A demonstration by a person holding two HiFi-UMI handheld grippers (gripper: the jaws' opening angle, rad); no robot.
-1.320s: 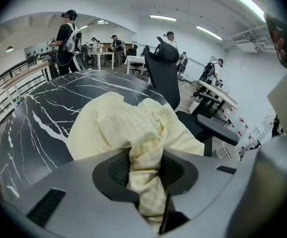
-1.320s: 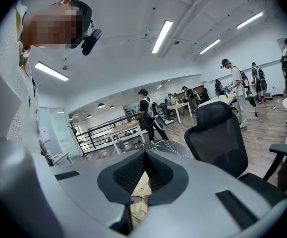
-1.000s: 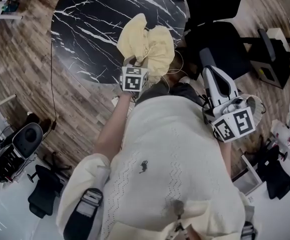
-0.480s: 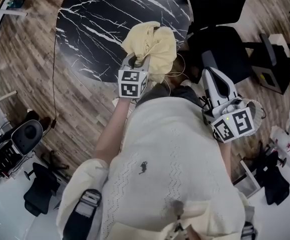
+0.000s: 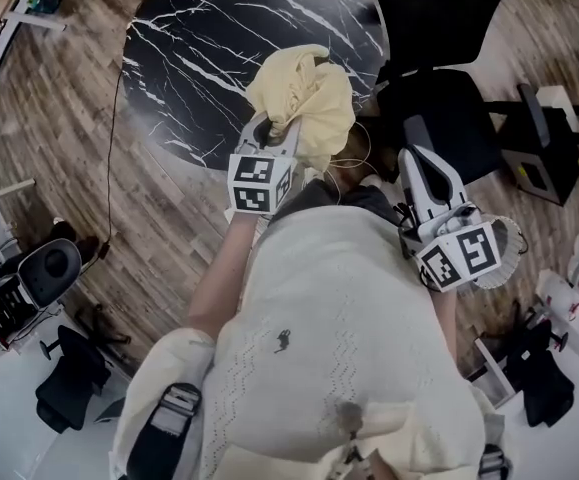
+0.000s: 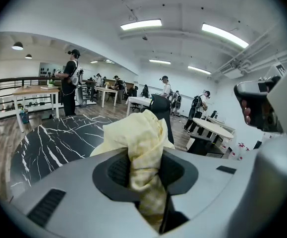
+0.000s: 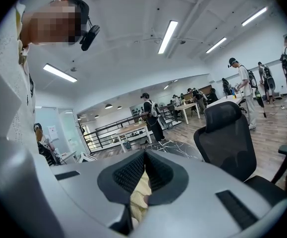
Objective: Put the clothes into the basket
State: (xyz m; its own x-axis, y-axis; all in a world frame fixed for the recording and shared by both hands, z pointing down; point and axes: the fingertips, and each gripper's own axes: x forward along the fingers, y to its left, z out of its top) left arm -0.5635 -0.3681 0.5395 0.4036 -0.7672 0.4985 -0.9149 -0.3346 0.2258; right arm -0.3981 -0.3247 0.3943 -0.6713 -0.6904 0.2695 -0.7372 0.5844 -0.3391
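My left gripper (image 5: pixel 277 124) is shut on a bunched pale yellow cloth (image 5: pixel 307 90) and holds it in the air, over the near edge of a round black marble table (image 5: pixel 199 48). In the left gripper view the cloth (image 6: pixel 135 138) rises as a crumpled wad from between the two pads of that gripper (image 6: pixel 145 170). My right gripper (image 5: pixel 415 140) hangs to the right, near a black office chair (image 5: pixel 444 108). Its pads meet at the tips of the gripper (image 7: pixel 144 158). A scrap of pale fabric shows in the slit behind them. I see no basket.
Wood floor surrounds the table. Another black chair (image 5: pixel 69 393) and a black device (image 5: pixel 39 278) stand at the lower left, with dark furniture (image 5: pixel 539 148) at the right. Several people and tables (image 6: pixel 207 125) fill the room beyond.
The left gripper has lifted the yellow cloth higher, so its marker cube looks larger and nearer. The right gripper has hardly moved.
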